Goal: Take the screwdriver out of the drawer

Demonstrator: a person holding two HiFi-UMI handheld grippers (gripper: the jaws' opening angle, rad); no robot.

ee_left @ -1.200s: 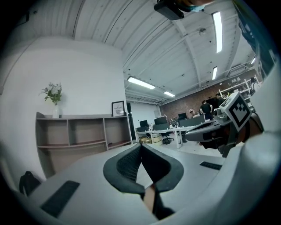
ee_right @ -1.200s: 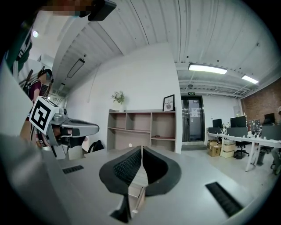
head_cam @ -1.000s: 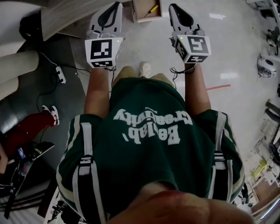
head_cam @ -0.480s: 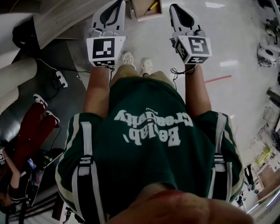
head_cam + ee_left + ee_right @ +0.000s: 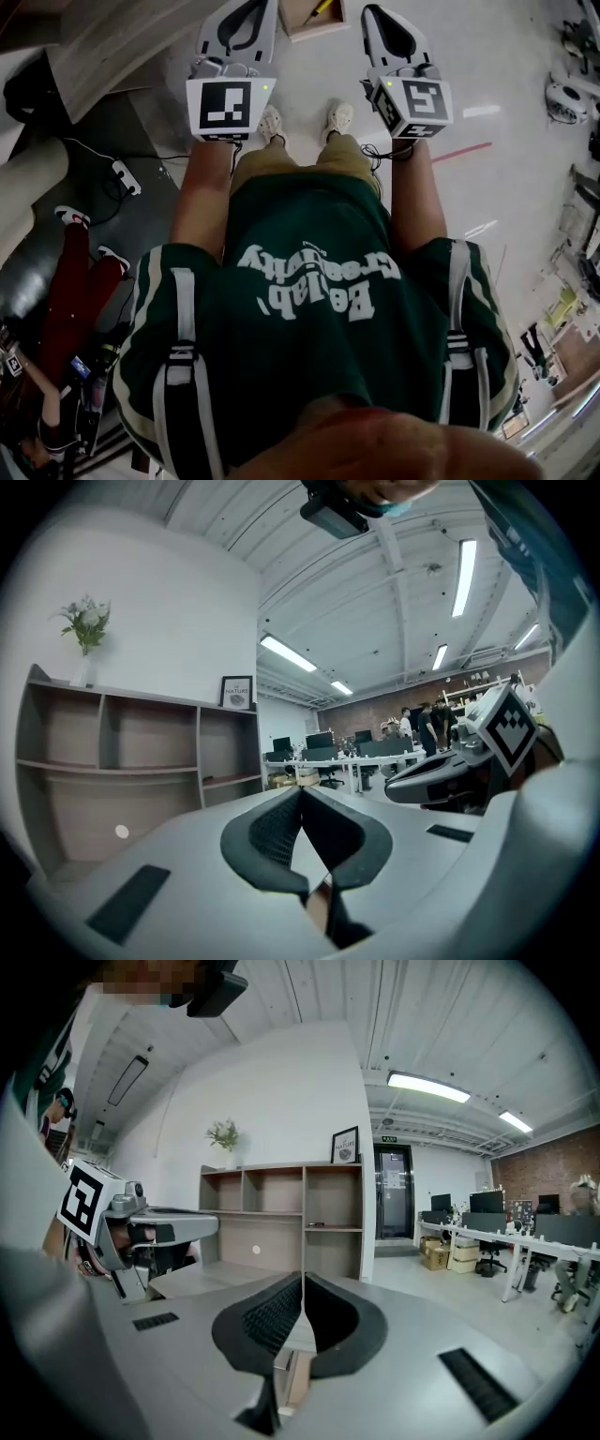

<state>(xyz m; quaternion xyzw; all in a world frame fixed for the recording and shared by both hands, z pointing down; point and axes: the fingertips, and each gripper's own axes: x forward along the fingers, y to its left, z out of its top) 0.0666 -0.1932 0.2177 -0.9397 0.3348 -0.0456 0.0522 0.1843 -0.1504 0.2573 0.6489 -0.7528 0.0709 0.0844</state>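
The yellow-handled screwdriver point(image 5: 323, 7) lies in a small open wooden drawer point(image 5: 302, 22) on the floor, half cut off by the top edge of the head view. My left gripper point(image 5: 255, 11) and right gripper point(image 5: 375, 19) are held out in front of me, one to each side of the drawer and higher than it. Both are shut with nothing between the pads. In the left gripper view the jaws point(image 5: 300, 791) meet in front of a shelf unit; in the right gripper view the jaws point(image 5: 302, 1279) meet likewise.
A grey open shelf unit point(image 5: 281, 1213) stands ahead, with a plant and a framed picture on top. Office desks with monitors point(image 5: 487, 1232) fill the room to the right. A cable and power strip point(image 5: 122, 169) lie on the floor at my left, near a seated person's legs point(image 5: 75, 272).
In the head view the drawer has slid up to the top edge and both my shoes have come into view under the grippers. Both grippers stay shut.
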